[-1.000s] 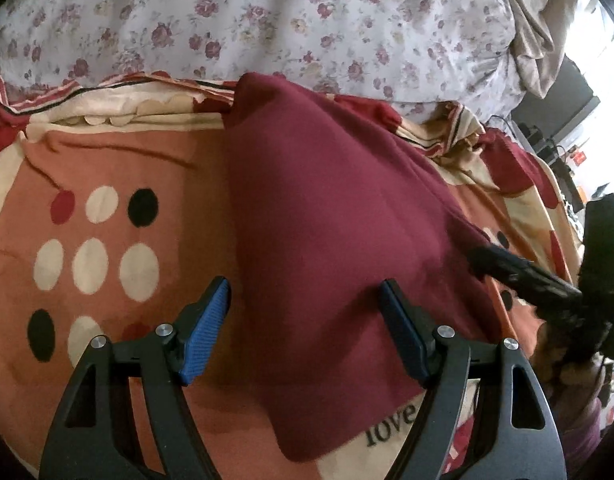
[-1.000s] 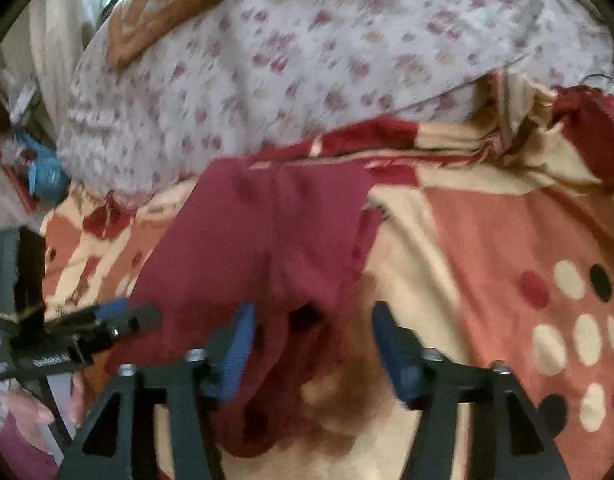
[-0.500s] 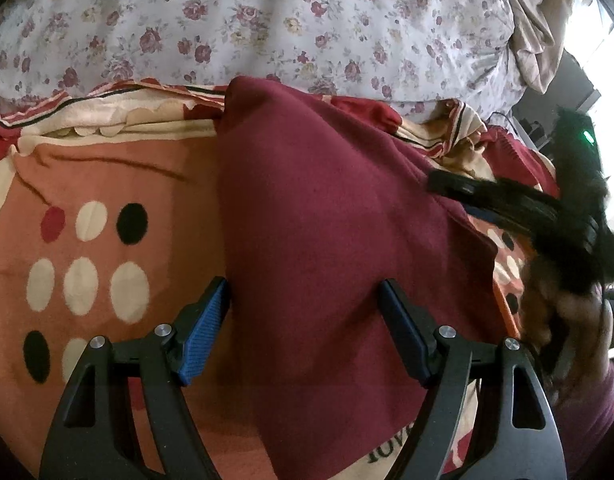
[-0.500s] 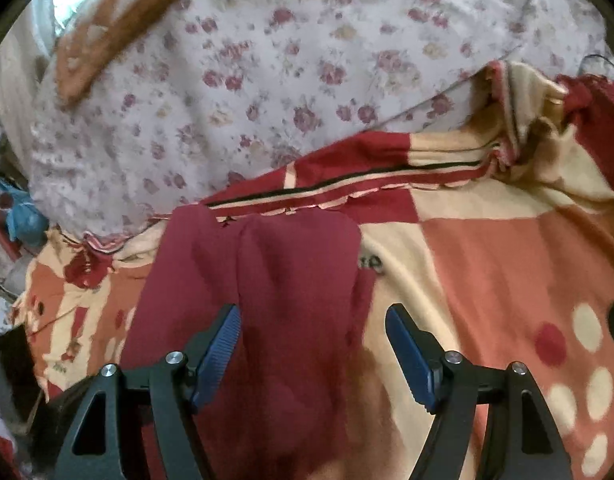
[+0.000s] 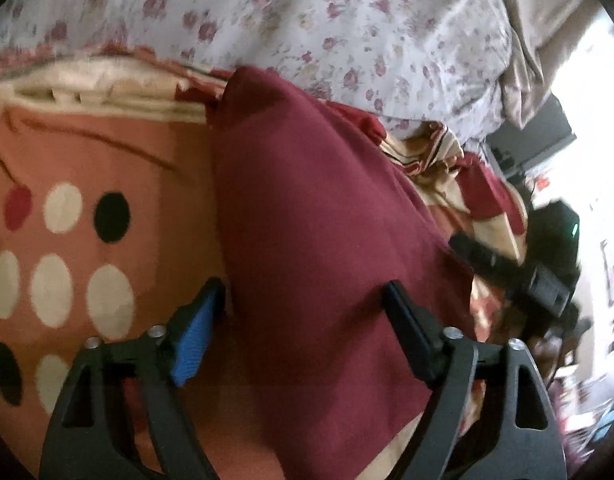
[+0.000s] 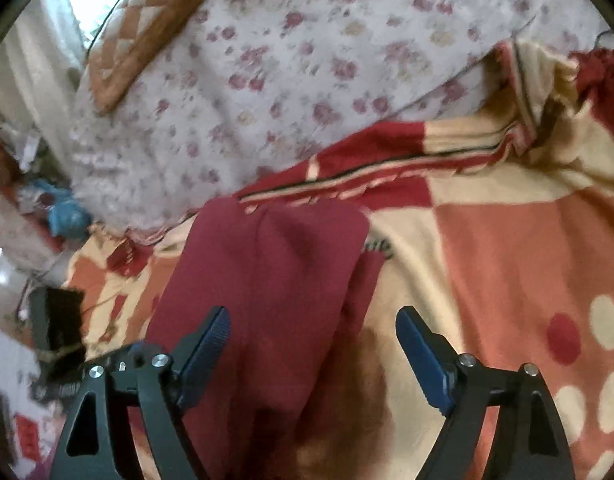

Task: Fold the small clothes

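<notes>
Your maroon garment [image 5: 319,240] lies on the patterned blanket [image 5: 99,160], apparently folded lengthwise once; cross folds remain. Your left gripper [image 5: 303,320] and right gripper [image 6: 311,344] both hang spread over it, grasping nothing.

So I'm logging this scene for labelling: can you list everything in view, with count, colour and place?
garment: one, maroon, folded lengthwise on the blanket, under both tongs
blanket: one, orange, cream and red with dots, covering the bed
quilt: one, white with pink flowers, behind the blanket
cushion: one, brown and cream checks, on the quilt, far left
left tongs: black, blue pads, open over the garment
right tongs: black, blue pads, open over the garment's edge
</notes>
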A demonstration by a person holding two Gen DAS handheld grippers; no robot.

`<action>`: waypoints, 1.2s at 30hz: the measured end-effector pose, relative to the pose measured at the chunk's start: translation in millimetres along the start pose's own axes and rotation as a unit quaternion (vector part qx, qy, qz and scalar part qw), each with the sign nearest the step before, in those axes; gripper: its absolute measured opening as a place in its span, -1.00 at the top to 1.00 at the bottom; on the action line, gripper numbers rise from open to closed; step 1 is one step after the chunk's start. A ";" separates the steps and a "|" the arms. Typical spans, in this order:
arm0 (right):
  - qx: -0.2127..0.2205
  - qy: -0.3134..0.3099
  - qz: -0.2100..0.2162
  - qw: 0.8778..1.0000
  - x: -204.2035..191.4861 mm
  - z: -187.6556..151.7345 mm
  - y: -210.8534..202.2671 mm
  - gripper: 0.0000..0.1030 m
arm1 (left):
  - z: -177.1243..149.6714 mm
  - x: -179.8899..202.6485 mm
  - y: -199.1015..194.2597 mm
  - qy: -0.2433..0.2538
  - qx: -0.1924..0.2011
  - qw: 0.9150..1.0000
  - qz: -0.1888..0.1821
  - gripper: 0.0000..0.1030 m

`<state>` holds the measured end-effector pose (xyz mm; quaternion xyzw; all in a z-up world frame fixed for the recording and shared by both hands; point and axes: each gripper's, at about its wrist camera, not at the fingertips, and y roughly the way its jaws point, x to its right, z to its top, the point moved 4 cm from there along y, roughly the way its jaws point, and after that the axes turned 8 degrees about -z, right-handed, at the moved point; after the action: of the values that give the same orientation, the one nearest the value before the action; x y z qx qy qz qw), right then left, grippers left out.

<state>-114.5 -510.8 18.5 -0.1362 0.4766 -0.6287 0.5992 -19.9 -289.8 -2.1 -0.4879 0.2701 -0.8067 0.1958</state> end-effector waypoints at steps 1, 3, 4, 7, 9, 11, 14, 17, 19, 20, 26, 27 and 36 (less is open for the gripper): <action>-0.009 -0.001 0.008 1.000 -2.7 -2.0 5.4 -0.62 | -0.3 -0.1 2.8 -0.006 -0.002 1.000 -0.004 -0.66; -0.032 0.002 0.026 0.999 -6.5 -6.9 21.5 -0.62 | 0.2 -1.8 11.8 -0.014 -0.013 1.000 -0.017 -0.66; -0.039 0.001 0.040 0.998 -10.1 -8.2 29.0 -0.62 | 0.5 -1.7 14.4 -0.015 -0.016 1.000 -0.019 -0.66; -0.037 -0.002 0.048 0.998 -18.0 -7.5 45.7 -0.59 | 3.5 -1.3 22.2 -0.012 -0.031 0.999 -0.026 -0.67; -0.029 0.002 0.050 0.998 -21.2 -5.7 48.7 -0.32 | 4.1 2.4 22.5 -0.003 -0.041 0.999 -0.026 -0.60; -0.021 -0.001 0.047 0.999 -28.0 -4.9 39.0 -0.03 | 2.6 7.4 17.7 0.010 -0.042 0.999 -0.016 -0.43; -0.014 -0.013 0.063 0.998 -41.3 -4.6 14.6 0.14 | -2.2 17.9 -2.5 0.021 -0.036 0.999 -0.030 -0.24; -0.026 -0.033 0.080 0.996 -63.7 -13.0 -14.5 0.15 | -16.3 34.7 -42.1 0.034 -0.022 0.999 -0.036 -0.24; -0.036 -0.045 0.098 0.993 -80.9 -26.2 -32.5 0.15 | -34.1 42.0 -72.5 0.045 -0.019 0.998 -0.029 -0.24; -0.041 -0.052 0.106 0.992 -89.4 -34.9 -38.7 0.15 | -41.2 42.4 -80.3 0.047 -0.019 0.998 -0.025 -0.24; -0.086 -0.109 0.043 0.989 -119.7 -91.9 -21.4 -0.11 | -112.3 11.0 -95.1 0.036 -0.041 0.996 0.072 -0.28; -0.085 -0.131 -0.002 0.988 -120.0 -98.3 -16.7 -0.12 | -121.5 1.3 -91.4 0.029 -0.040 0.995 0.086 -0.39; 0.026 -0.203 -0.027 0.978 -168.1 -94.1 -99.1 -0.17 | -123.2 19.0 -126.9 0.091 0.051 0.975 0.197 -0.46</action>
<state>-205.0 -338.4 113.4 -0.2586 0.3244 -0.6161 0.6696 -145.0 -172.0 43.8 -0.3391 0.3360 -0.8058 0.3504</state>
